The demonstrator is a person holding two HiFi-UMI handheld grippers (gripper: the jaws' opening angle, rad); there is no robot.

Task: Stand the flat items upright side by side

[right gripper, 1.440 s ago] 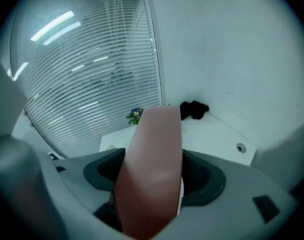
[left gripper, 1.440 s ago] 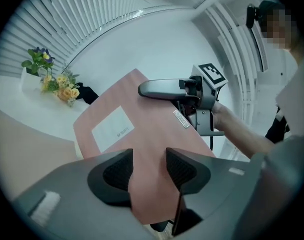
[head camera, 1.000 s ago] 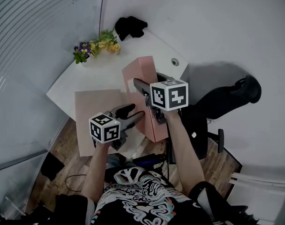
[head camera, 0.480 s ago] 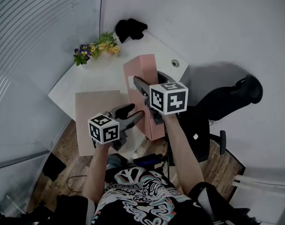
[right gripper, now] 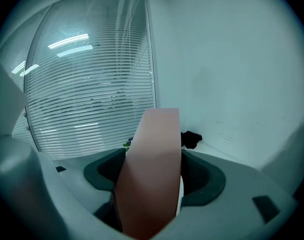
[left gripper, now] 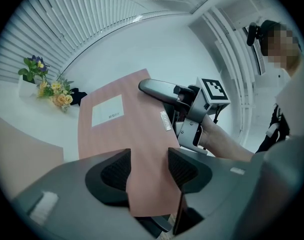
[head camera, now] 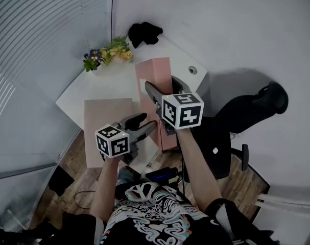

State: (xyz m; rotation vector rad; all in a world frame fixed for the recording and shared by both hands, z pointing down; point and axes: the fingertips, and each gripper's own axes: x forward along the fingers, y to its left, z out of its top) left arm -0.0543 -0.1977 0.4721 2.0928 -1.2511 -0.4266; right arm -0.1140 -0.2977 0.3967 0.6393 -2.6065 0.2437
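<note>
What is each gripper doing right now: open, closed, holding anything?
Left gripper: closed on the pink box.
Right gripper: closed on the same pink box, along its edge.

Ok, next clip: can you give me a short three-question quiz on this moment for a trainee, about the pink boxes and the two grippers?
1. True or false: the left gripper and the right gripper are both clamped on the same pink box.
2. Multiple choice: the second pink box is A) lying flat on the white table, B) standing upright, C) held in the air.
3. Fill in: the label on the held box's face is ____ in colour.

Key: 1 true; 2 A; 3 white.
</note>
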